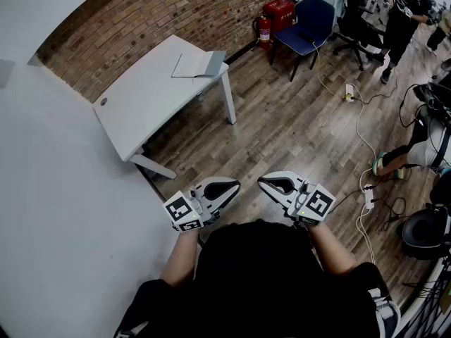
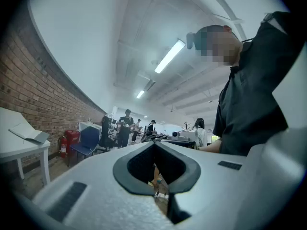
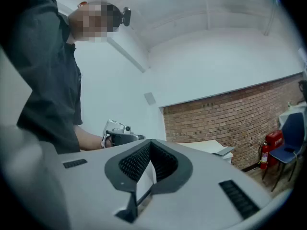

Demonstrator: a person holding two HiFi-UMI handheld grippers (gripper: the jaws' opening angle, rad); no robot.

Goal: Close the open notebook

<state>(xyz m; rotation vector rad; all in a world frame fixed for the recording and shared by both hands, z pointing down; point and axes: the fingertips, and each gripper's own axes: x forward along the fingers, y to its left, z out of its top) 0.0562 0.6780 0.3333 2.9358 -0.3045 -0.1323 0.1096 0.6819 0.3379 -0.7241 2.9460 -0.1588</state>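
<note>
The open notebook [image 1: 194,65] lies on the far end of a white table [image 1: 141,97], one cover propped up. It also shows as a small shape in the left gripper view, notebook [image 2: 29,133], and in the right gripper view, notebook [image 3: 224,150]. Both grippers are held level close in front of my body, well away from the table, with their tips turned toward each other. My left gripper [image 1: 234,186] is shut with nothing in it, seen close up as left gripper [image 2: 155,146]. My right gripper [image 1: 263,182] is likewise shut and empty, seen close up as right gripper [image 3: 149,143].
Wooden floor lies between me and the table. A blue chair [image 1: 307,21] and red fire extinguishers [image 1: 273,16] stand by the brick wall [image 1: 176,13]. Cables and power strips [image 1: 349,91] trail across the floor at right. People stand at the far right.
</note>
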